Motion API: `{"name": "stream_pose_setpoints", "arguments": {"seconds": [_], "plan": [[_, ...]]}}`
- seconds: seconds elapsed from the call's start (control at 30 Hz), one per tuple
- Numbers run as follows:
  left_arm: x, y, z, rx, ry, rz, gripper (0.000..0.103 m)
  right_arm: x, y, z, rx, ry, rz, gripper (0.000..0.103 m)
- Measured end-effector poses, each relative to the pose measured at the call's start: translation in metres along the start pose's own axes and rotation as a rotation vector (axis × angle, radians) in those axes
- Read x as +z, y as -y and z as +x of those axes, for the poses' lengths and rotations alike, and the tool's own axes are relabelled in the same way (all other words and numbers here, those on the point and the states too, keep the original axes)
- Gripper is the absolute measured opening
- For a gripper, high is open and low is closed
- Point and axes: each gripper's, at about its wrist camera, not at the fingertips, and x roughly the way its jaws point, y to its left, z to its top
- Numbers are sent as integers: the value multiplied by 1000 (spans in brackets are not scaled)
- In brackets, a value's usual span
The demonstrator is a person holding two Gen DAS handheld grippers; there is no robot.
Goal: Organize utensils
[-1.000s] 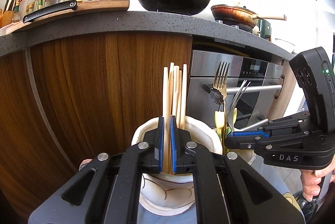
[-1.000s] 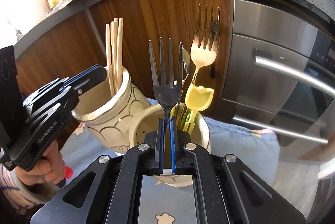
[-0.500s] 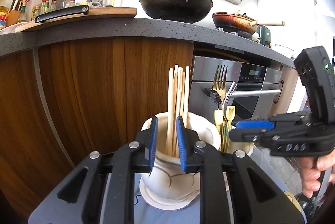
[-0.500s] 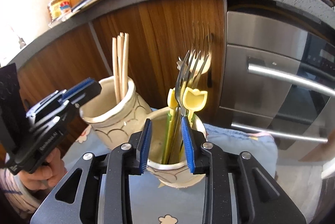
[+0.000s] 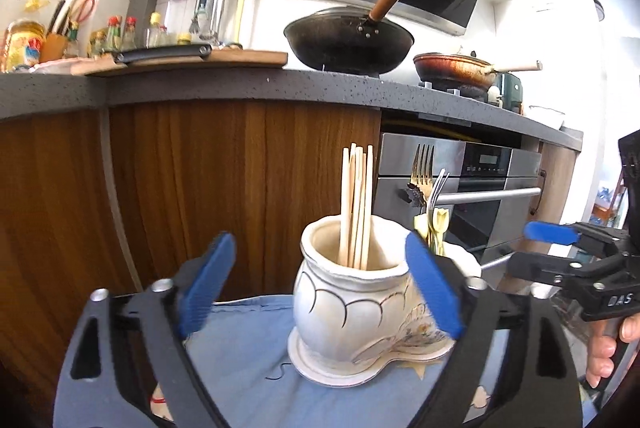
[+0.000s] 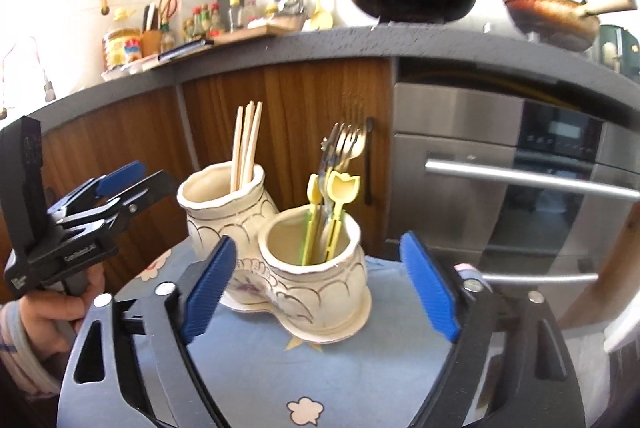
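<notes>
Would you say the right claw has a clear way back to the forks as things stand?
Probably yes: the right claw is open, and the forks stand tall in the pot straight ahead, nothing between.

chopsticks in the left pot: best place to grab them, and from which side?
Take the chopsticks on the bare upper stretch above the pot rim, probably from straight in front with the claw level. They stand near upright as one tight bundle, so the pads can close across all of them at once. Lower down the rim blocks access. The left claw is open with nothing in it.
</notes>
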Motion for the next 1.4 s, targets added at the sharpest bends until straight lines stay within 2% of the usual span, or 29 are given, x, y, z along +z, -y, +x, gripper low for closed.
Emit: {"name": "stream_pose_setpoints", "arguments": {"seconds": [0.07,0.2,0.67,0.87,1.03,1.17,1.4], "plan": [[-4,0,-9,12,26,17,98,-11,-2,-9,-21,50,-5,94],[-9,0,-18,16,30,27,98,-27,-7,-20,-56,116,-14,98],[-43,14,-47,-14,77,39,98,-69,-15,-44,-96,247,17,98],[-58,14,-46,-15,45,15,98,-76,-16,-49,-102,283,21,98],[-59,14,-49,-4,52,13,98,-77,-19,-55,-106,311,16,98],[-61,19,-48,21,29,35,98,-76,-21,-53,-115,296,9,98],[-61,18,-51,31,44,34,98,-78,-23,-54,-104,305,-4,98]]}}
